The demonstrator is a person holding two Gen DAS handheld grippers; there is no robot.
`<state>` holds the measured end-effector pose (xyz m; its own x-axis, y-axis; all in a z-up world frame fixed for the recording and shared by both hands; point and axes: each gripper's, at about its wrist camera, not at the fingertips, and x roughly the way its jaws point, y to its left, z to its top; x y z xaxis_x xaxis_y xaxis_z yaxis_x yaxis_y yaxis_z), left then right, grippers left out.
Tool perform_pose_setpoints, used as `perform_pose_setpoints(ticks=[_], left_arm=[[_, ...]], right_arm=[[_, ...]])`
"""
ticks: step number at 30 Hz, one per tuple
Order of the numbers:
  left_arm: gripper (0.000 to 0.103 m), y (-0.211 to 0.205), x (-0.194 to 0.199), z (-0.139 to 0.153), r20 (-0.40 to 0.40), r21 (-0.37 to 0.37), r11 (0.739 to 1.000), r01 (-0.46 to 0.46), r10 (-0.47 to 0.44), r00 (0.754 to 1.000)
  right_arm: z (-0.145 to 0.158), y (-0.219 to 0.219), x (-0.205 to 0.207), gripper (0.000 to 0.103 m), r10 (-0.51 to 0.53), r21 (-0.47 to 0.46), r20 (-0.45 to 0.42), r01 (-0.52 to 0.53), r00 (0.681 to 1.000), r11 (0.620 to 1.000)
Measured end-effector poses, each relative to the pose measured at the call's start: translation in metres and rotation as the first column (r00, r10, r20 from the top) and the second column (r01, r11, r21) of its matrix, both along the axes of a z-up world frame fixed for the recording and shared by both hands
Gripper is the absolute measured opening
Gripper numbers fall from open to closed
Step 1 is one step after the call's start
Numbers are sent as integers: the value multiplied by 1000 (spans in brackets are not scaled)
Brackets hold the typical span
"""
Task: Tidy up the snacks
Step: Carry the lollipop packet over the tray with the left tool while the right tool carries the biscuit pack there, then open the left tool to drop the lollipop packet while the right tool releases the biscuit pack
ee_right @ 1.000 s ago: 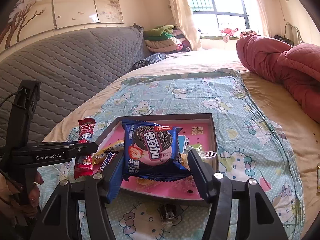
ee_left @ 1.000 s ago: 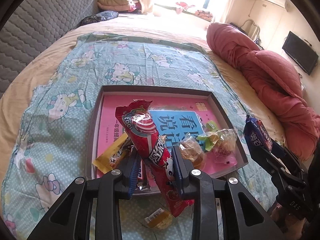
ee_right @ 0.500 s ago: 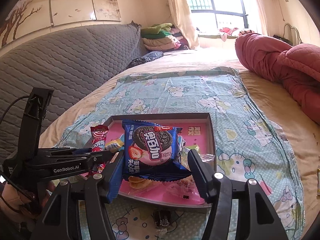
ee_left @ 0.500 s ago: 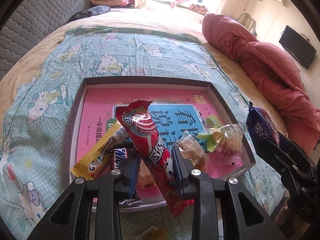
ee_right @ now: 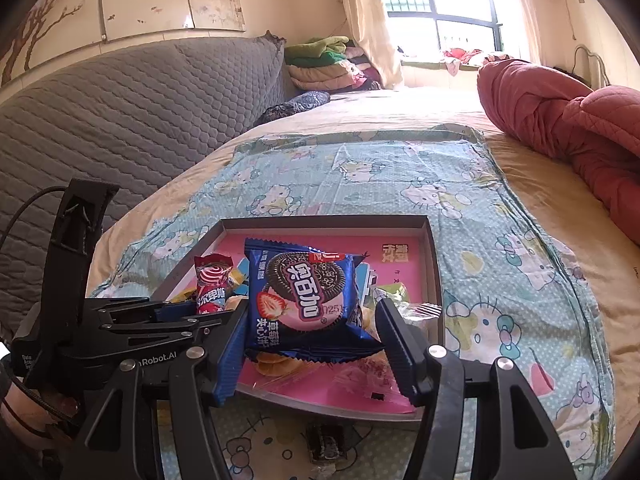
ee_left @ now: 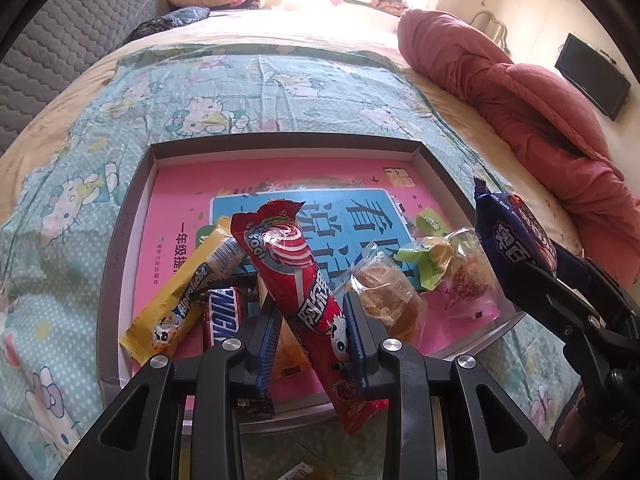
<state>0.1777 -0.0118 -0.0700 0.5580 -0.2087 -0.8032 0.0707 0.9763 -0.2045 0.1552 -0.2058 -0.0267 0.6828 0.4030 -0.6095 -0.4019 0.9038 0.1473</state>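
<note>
A grey tray (ee_left: pixel 132 216) with a pink printed bottom lies on the bed; it also shows in the right wrist view (ee_right: pixel 434 264). My left gripper (ee_left: pixel 310 320) is shut on a long red candy pack (ee_left: pixel 298 276) and holds it over the tray's near edge. My right gripper (ee_right: pixel 312 332) is shut on a blue Oreo pack (ee_right: pixel 308 300), seen in the left wrist view (ee_left: pixel 516 240) above the tray's right side. In the tray lie a yellow bar (ee_left: pixel 188 300), a Snickers bar (ee_left: pixel 222 320), and clear-wrapped pastries (ee_left: pixel 384 292).
A small dark wrapped snack (ee_right: pixel 326 444) lies on the Hello Kitty sheet (ee_right: pixel 360 176) just before the tray. A red quilt (ee_left: pixel 520 96) is bunched at the right. A grey padded headboard (ee_right: pixel 140 104) stands at the left.
Both grippers have moved forward toward the tray with their packs held. The red candy pack now hangs over the tray's near part, and the Oreo pack is over its right side.
</note>
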Motion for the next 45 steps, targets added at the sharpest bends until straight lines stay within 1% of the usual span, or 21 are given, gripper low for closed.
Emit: perform_pose_setpoints(ticks=[18, 38, 45], left_arm=[[32, -6, -1, 0, -7, 11, 1000, 29, -29, 1000], [32, -5, 0, 0, -16, -6, 999, 38, -38, 999], [32, -5, -1, 0, -17, -6, 999, 38, -39, 999]], right_arm=[[-19, 9, 11, 62, 18, -28, -68, -20, 997, 999], [-33, 14, 16, 63, 6, -76, -106, -14, 994, 997], [-32, 14, 15, 63, 3, -75, -110, -12, 994, 997]])
